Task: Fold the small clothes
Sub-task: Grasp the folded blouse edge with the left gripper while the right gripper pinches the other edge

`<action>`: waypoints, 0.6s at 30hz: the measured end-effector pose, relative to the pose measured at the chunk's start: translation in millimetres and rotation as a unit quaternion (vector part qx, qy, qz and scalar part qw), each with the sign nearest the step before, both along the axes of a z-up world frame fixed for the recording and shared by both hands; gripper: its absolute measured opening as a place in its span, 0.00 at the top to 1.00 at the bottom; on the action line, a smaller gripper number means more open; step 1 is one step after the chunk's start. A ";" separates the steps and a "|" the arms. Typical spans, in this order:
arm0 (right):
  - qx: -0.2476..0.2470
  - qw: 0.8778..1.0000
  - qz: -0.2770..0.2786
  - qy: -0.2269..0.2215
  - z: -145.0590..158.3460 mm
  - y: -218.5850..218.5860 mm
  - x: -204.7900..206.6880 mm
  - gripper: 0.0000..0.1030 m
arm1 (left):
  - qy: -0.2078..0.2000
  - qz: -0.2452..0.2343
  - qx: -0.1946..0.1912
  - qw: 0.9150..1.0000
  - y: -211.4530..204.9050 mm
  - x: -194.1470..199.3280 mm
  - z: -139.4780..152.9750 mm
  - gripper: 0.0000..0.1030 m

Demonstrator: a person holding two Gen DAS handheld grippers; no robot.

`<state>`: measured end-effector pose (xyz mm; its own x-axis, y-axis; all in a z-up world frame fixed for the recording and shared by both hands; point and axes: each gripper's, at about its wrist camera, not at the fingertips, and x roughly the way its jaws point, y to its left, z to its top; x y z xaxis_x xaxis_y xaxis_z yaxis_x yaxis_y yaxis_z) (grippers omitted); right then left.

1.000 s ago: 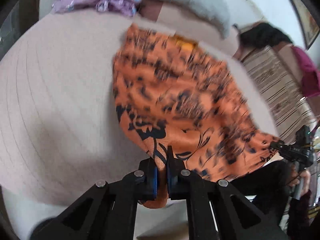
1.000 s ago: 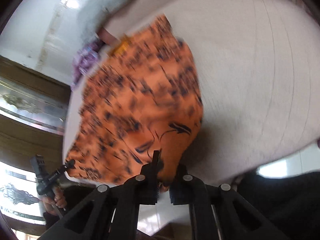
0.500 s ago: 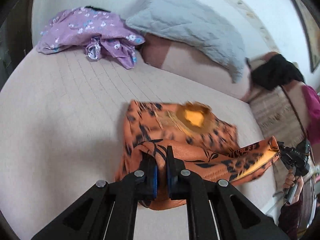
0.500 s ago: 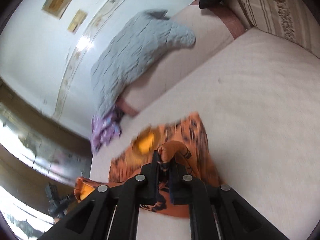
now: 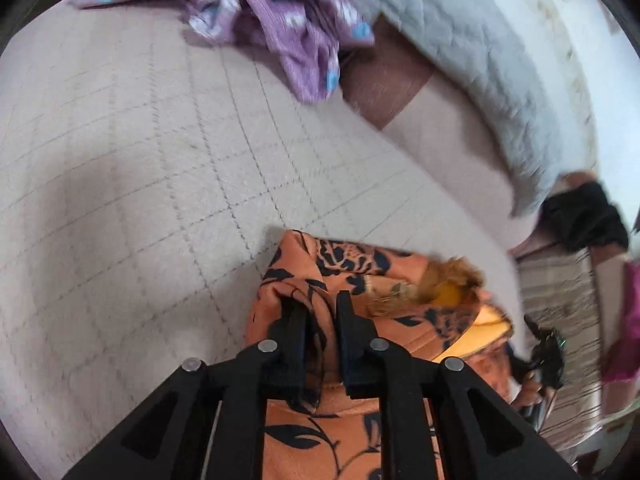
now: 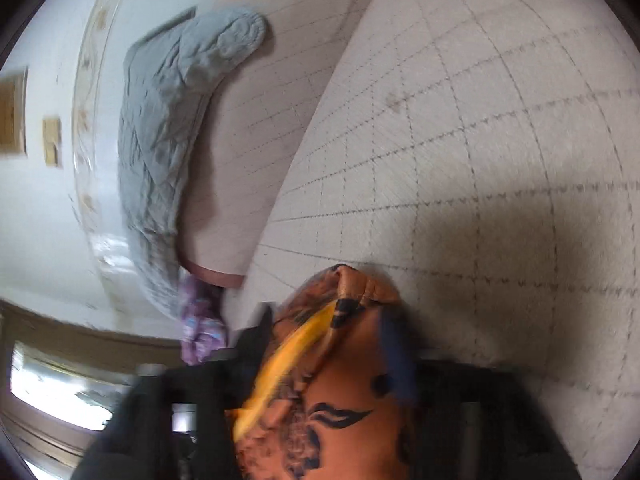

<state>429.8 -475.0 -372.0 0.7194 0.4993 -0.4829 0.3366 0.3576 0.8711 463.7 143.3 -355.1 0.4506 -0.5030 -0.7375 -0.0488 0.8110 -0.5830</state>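
An orange garment with black floral print lies folded over on the beige quilted bed. My left gripper has parted its fingers a little, with a fold of the orange cloth still between them. In the right wrist view the same garment, showing its yellow lining, drapes over my right gripper. The cloth covers the fingers and the view is blurred, so their state is unclear. The right gripper also shows in the left wrist view at the garment's far corner.
A purple flowered garment lies crumpled at the bed's far side, also in the right wrist view. A grey quilted pillow leans on the headboard. A striped blanket and dark clothes lie at the right.
The garment was swung from hanging spread out to folded down on the bed. Both grippers moved forward and low over it. The left fingers have opened slightly.
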 end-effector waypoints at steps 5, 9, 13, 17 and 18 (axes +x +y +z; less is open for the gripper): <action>-0.083 0.995 0.003 -0.062 62.2 12.5 -25.7 0.28 | -0.100 0.107 0.039 0.988 21.7 -66.4 54.2 0.33; -0.157 0.985 0.040 -0.059 90.8 46.4 -47.1 0.31 | -0.138 0.120 0.089 0.979 13.0 -114.0 80.8 0.30; -0.238 0.964 0.117 -0.034 94.2 98.8 -57.2 0.65 | -0.091 0.060 0.117 0.987 -20.7 -124.2 59.0 0.30; -0.278 0.941 0.191 -0.009 78.7 147.3 -56.3 0.67 | -0.052 0.000 0.171 0.984 -54.3 -109.0 39.4 0.53; -0.285 0.937 0.204 -0.004 73.6 155.6 -53.8 0.67 | -0.049 -0.010 0.180 0.982 -60.3 -105.8 35.4 0.62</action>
